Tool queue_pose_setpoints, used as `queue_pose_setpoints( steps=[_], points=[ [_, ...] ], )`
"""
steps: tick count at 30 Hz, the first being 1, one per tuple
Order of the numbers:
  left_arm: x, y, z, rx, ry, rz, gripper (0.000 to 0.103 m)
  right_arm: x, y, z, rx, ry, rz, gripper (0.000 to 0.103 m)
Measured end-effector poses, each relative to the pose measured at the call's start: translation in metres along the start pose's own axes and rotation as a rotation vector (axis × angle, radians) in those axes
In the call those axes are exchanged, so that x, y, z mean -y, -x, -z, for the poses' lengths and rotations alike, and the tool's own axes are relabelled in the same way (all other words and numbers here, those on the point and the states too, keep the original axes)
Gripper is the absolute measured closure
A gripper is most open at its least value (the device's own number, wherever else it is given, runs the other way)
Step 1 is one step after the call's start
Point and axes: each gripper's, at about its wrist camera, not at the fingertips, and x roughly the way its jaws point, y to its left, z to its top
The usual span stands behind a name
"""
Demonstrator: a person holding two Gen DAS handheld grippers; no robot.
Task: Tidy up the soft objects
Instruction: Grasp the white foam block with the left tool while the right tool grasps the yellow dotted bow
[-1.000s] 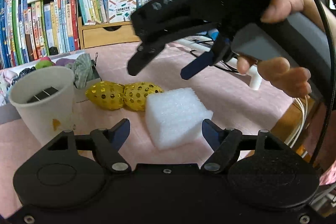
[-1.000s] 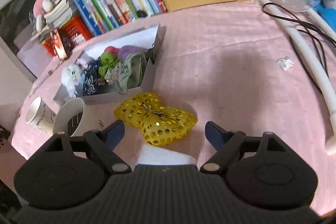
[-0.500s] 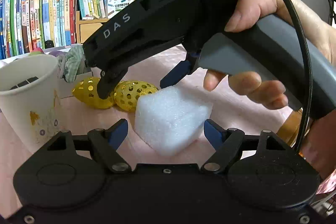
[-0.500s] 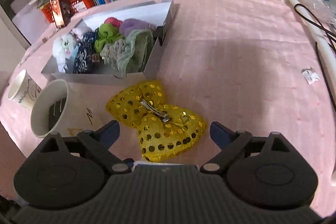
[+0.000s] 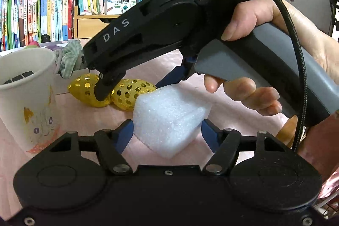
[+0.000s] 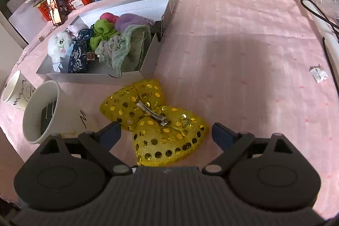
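Two pickups under way at once, both at the closing-in stage, nothing lifted yet.

Left gripper (image 5: pixel 167 130): jaws closing, white foam block (image 5: pixel 169 120) sat between the blue pads. Left pad looks touching or just shy of the block's edge; right pad apart w/ a sliver of gap. No squeeze visible, so not gripped yet. Block resting on the pink tablecloth (image 6: pixel 243 46), directly ahead of the fingers, centred between them.

Right gripper (image 6: pixel 166 132): jaws spread wide, angled steeply down over the yellow sequin bow (image 6: pixel 154 120). Bow lying flat on the cloth just ahead of and between the tips, metal clip side up, near lobe running under the gripper body. From left wrist view, one right finger tip appears pressed at or just over the bow's middle; contact can't be confirmed. Nothing held.

Grey box (image 6: pixel 152 52) w/ soft items already in it: further ahead and left of the right gripper, just beyond the bow. White paper cup (image 6: pixel 36 118) near left of the right gripper, close beside the bow.

Next, probably: finish closing left on the foam, gently, since foam likely to compress and slip. Right: drop a little more, pinch bow near its centre, avoid snagging clip. Then carry both to the box, keeping clear of the cup.
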Motion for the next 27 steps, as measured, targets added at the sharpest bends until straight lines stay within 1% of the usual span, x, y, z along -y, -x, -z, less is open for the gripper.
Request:
queue_pose_setpoints(
  steps=[6, 7, 8, 11, 14, 21, 27],
  points=[
    [0.001, 0.000, 0.000, 0.007, -0.022, -0.014, 0.036, 0.000, -0.002, 0.002, -0.008, 0.004, 0.006, 0.016],
    [0.001, -0.001, 0.000, 0.007, -0.022, -0.014, 0.036, 0.000, -0.002, 0.003, -0.007, 0.002, 0.006, 0.018],
    [0.001, -0.001, 0.000, 0.007, -0.023, -0.013, 0.036, 0.000, -0.002, 0.003, -0.005, -0.002, 0.004, 0.023],
    [0.000, -0.002, 0.000, 0.013, -0.026, -0.017, 0.035, 0.002, 0.000, 0.004, 0.008, -0.014, 0.000, 0.032],
    [-0.001, -0.001, -0.001, 0.014, -0.021, -0.015, 0.034, 0.001, 0.005, 0.005, 0.029, -0.024, 0.002, 0.037],
    [-0.001, -0.002, -0.002, 0.014, -0.019, -0.014, 0.033, 0.004, 0.023, 0.006, 0.098, -0.053, 0.005, 0.041],
    [-0.001, -0.004, -0.001, 0.005, -0.026, -0.011, 0.029, 0.011, 0.031, 0.009, 0.134, -0.088, -0.008, 0.042]
  ],
)
